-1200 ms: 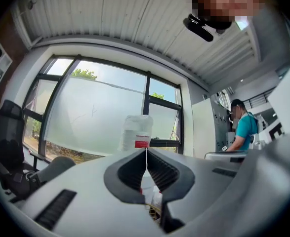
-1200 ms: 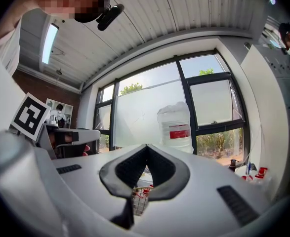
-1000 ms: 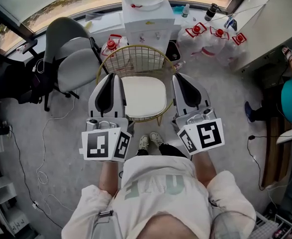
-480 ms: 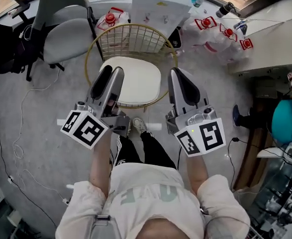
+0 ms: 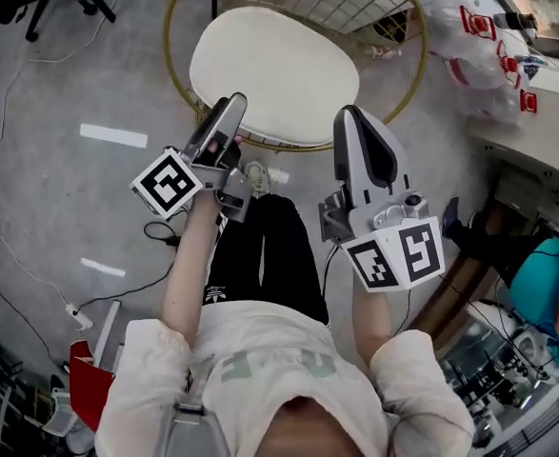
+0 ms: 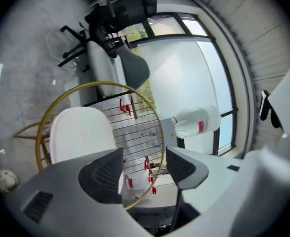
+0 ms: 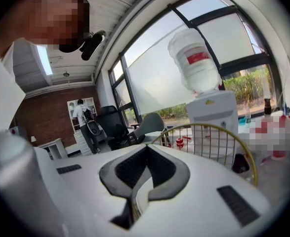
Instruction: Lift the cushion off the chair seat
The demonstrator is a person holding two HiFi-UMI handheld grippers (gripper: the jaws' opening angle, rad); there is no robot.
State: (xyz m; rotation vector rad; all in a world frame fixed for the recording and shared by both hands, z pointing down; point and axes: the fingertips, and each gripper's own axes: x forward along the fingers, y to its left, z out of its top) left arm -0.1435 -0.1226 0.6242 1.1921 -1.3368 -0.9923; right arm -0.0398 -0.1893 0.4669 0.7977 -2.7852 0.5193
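A cream cushion (image 5: pixel 274 74) lies flat on the seat of a gold wire chair (image 5: pixel 169 41). My left gripper (image 5: pixel 231 108) is rolled onto its side at the cushion's near left edge. Whether it touches the cushion I cannot tell. In the left gripper view the cushion (image 6: pixel 80 132) lies ahead to the left. The left gripper's (image 6: pixel 144 157) jaws have just been opening and stand wide, with nothing between them. My right gripper (image 5: pixel 350 117) hovers at the cushion's near right edge. In its own view the right gripper (image 7: pixel 145 148) has its pads together and holds nothing.
A water dispenser (image 7: pixel 204 83) stands behind the chair. Water jugs with red caps (image 5: pixel 489 46) sit on the floor at the right. A grey office chair (image 6: pixel 130 68) is further back. Cables (image 5: pixel 3 198) trail on the left. My own legs (image 5: pixel 269 255) stand before the seat.
Both grippers have come down from chest height to the front edge of the seat. The left one rolled onto its side and opened from shut. The right stayed shut.
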